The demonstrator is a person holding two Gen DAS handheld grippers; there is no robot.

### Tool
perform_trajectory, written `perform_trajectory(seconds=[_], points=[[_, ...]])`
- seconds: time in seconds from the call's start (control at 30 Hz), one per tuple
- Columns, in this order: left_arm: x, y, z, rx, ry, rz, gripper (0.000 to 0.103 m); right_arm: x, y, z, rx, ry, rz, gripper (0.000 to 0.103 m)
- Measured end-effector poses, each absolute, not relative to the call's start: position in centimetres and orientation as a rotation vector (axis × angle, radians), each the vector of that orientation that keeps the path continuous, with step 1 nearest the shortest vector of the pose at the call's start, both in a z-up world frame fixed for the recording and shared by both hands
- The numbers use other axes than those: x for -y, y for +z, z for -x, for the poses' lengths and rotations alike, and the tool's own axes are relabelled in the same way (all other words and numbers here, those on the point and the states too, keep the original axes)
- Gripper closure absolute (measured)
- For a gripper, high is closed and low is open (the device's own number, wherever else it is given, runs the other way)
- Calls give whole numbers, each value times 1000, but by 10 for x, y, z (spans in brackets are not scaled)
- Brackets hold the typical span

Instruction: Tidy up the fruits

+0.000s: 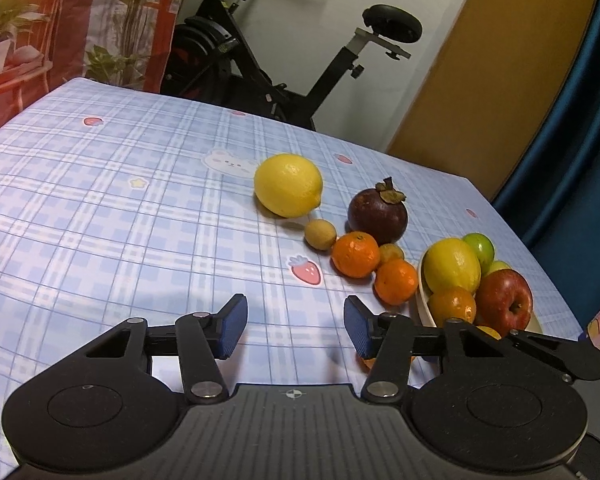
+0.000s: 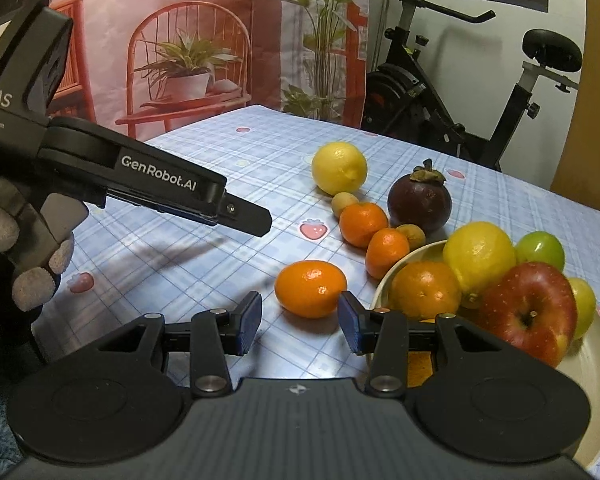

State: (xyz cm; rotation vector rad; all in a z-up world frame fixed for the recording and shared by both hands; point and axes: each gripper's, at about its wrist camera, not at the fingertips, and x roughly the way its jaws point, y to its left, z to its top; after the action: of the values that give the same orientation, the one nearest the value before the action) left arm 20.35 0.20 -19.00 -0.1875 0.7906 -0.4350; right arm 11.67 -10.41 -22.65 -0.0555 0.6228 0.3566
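Blue checked cloth [image 2: 220,152] lies under the left gripper [image 1: 296,326] and right gripper [image 2: 300,322], both tipped down with jaws apart and empty, beside a cream bowl [image 2: 596,364] holding a red apple [image 2: 528,312], lemon and orange.

Apple [image 2: 528,312] in bowl [image 2: 592,392], right

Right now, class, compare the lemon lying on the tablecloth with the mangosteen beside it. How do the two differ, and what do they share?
The lemon is bright yellow; the mangosteen is dark purple. The lemon's skin is glossy with a small nub at one end, while the mangosteen carries a dry brown-green calyx on top. The lemon lies nearer the far edge of the table; the mangosteen lies closer to the bowl. Both rest loose on the checked tablecloth, outside the bowl, ungripped.
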Motion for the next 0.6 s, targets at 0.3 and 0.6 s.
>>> perform_trajectory(seconds=[0.3, 0.6], points=[[3, -193, -204, -802, -451, 178, 47, 107, -228, -119, -620, 361, 41, 58], [-1, -192, -207, -802, -442, 206, 47, 107, -224, -121, -603, 357, 59, 61]])
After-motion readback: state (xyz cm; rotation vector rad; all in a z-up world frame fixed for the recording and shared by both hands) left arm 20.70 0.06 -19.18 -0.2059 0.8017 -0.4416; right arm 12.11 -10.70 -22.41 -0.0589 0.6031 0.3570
